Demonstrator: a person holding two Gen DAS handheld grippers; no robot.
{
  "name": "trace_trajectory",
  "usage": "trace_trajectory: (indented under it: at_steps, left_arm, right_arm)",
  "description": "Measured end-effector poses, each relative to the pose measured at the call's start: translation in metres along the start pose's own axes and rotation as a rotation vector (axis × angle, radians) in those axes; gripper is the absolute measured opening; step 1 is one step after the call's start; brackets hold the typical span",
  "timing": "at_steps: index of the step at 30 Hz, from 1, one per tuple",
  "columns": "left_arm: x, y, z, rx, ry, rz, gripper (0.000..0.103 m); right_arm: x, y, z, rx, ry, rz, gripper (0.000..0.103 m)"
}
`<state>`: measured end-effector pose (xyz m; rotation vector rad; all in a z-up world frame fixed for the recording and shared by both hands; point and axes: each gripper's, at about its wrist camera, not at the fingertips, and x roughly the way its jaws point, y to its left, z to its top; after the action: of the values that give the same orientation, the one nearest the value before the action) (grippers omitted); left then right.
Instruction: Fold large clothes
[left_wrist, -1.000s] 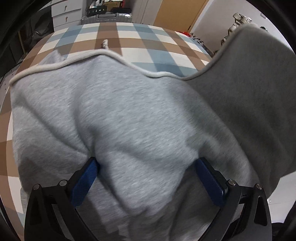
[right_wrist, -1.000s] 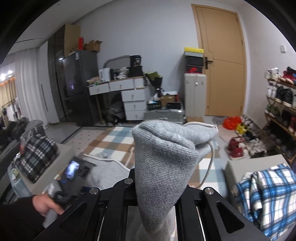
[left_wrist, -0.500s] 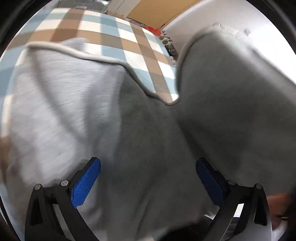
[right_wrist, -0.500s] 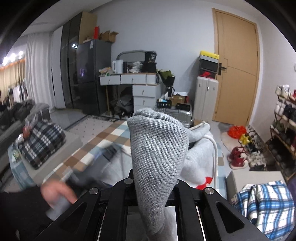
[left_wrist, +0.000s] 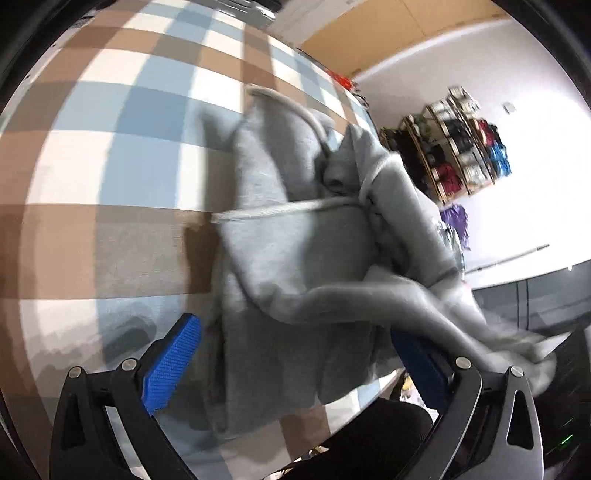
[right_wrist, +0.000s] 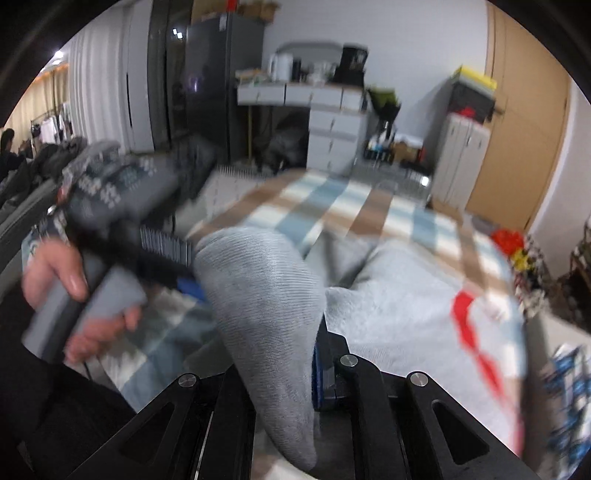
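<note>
The left gripper (left_wrist: 291, 363), with blue ribbed pads, stands with its jaws wide apart; grey cloth lies between and under them, but neither pad presses on it. In the right wrist view the person's left hand (right_wrist: 55, 280) holds this tool at the left edge, above the bed.

The large grey fleece sweatshirt with white cord trim (left_wrist: 303, 236) lies bunched on the blue, brown and white checked bedcover (left_wrist: 110, 166), one layer thrown over another. A red and white print (right_wrist: 476, 332) shows on the part nearest the right gripper.

The right gripper (right_wrist: 295, 373) has its jaws nearly closed on a ribbed grey cuff or hem of the sweatshirt, which stands up between them and curls over to the left.

Handling, as a judgement: the garment is soft, limp and of moderate weight. It drapes and sags from any single hold, does not slip readily on ribbed pads, and is not fragile. Take hold at a ribbed edge or a seam corner, with both layers pinched, since the thicker edge gives the firmest hold.

Change from one second ago: in the left view the cloth then filled the frame as a broad spread sheet; it now lies gathered to the centre and right, and much more bedcover shows at the left. In the right view the gripped cuff then stood against the room; it now sits low over the bed and the folded body.
</note>
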<state>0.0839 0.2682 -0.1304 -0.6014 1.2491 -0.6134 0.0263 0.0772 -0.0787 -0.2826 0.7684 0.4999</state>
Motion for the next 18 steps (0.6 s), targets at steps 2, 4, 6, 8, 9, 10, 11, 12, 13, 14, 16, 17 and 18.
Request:
trace_trajectory:
  at_steps: [2,4,6,8,9,10,11,12,13,14,16,17,18]
  left_arm:
    - [-0.004,0.006,-0.003,-0.023,-0.001,-0.015,0.100]
    - [-0.014,0.009,-0.007,-0.033,-0.016,-0.043,0.100]
    - [-0.029,0.002,-0.011,-0.021,-0.060,-0.082,0.100]
    - [-0.035,-0.008,-0.009,-0.003,-0.100,-0.155,0.100]
    - [-0.038,-0.017,-0.005,0.011,-0.108,-0.226,0.100]
    - [-0.037,-0.025,0.001,0.013,-0.106,-0.267,0.100]
    - [-0.037,-0.029,0.003,0.015,-0.104,-0.297,0.100]
    - [-0.034,-0.037,0.010,0.023,-0.090,-0.322,0.100]
    - [-0.026,-0.046,0.017,0.037,-0.062,-0.324,0.100]
    - [-0.015,-0.051,0.026,0.052,-0.022,-0.315,0.100]
    - [0.011,-0.056,0.038,0.050,0.075,-0.283,0.100]
    - [0.028,-0.058,0.044,0.032,0.134,-0.253,0.100]
    - [0.040,-0.058,0.048,0.016,0.180,-0.228,0.100]
  right_arm:
    - [0.013,0.006,-0.016,0.006,0.026,-0.001,0.010]
    - [0.019,0.009,-0.029,-0.002,0.046,-0.012,0.010]
    - [0.018,0.008,-0.041,-0.006,0.040,-0.015,0.011]
    - [0.019,0.002,-0.052,0.024,0.047,0.003,0.011]
    - [0.018,-0.001,-0.056,0.036,0.041,0.012,0.011]
    - [0.017,-0.003,-0.059,0.043,0.031,0.024,0.011]
    - [0.016,-0.003,-0.061,0.046,0.022,0.032,0.011]
    - [0.014,-0.004,-0.062,0.052,0.010,0.041,0.011]
    - [0.012,-0.006,-0.063,0.061,-0.005,0.055,0.011]
    - [0.010,-0.009,-0.063,0.075,-0.024,0.073,0.011]
    - [0.004,-0.014,-0.062,0.111,-0.059,0.109,0.011]
    - [0.001,-0.017,-0.061,0.124,-0.071,0.123,0.011]
    - [0.000,-0.018,-0.061,0.131,-0.079,0.131,0.011]
